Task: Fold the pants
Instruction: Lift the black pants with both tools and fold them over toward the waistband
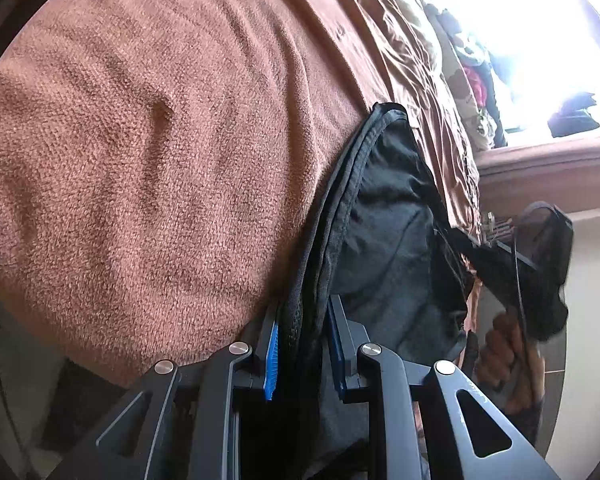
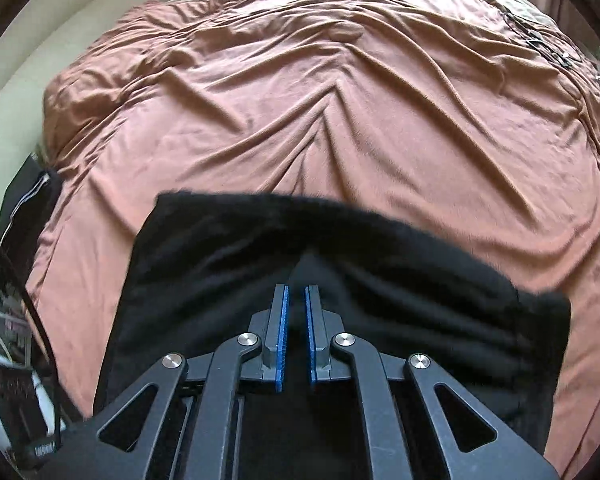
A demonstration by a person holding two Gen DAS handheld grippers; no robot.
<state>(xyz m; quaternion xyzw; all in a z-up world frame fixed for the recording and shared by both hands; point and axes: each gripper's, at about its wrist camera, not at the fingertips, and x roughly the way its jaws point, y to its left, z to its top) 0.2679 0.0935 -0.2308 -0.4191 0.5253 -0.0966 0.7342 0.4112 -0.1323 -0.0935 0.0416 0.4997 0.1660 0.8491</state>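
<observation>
Left tongs (image 1: 302, 320) clamped on the seamed edge of the black pants (image 1: 392, 216), thick bunch of fabric pinched between the blue pads (image 1: 271, 356). From there the pants run away across the bed, lying on a brown blanket (image 1: 160, 152). Right tongs (image 2: 296, 292) closed on the pants (image 2: 228, 256) too, pads nearly together with a fold of black cloth between the tips. In the right wrist view the pants drape over the near edge of the bed, spread wide to either side of the tongs, top edge lying on the wrinkled pinkish-brown bedspread (image 2: 340, 120). The other tool and the hand (image 1: 504, 344) holding it show at the right of the left wrist view. Bright window (image 1: 540, 40) beyond the bed.
</observation>
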